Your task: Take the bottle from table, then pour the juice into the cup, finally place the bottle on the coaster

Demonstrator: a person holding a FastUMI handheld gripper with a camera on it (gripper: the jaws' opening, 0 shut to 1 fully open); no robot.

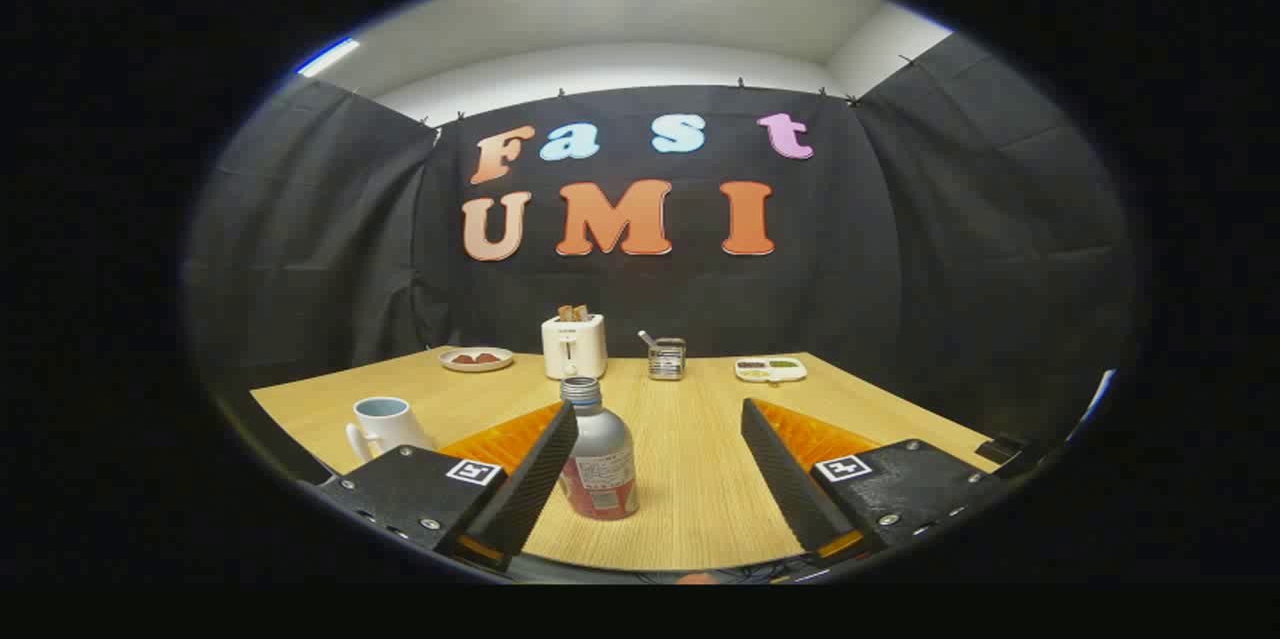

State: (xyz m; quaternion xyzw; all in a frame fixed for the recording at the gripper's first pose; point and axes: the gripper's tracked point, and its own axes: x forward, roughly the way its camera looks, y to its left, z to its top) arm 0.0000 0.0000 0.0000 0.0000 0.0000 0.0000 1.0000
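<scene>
The gripper (660, 449) hangs low over the table (690, 479) with its two fingers (530, 484) spread wide apart, holding nothing. The table is a pale wooden top running back to the black cloth wall. The bottle (598, 454) stands upright on it between the fingers, close against the inner side of the left finger and well clear of the right one; whether it touches the left finger cannot be told. Its cap is on. A white cup (385, 425) sits to the left, just beyond the left finger's base. At the far edge of the table stand a white toaster (573, 346), a small plate (476, 359) to its left, a metal holder (666, 357) to its right, and a flat dish (770, 369) further right.
</scene>
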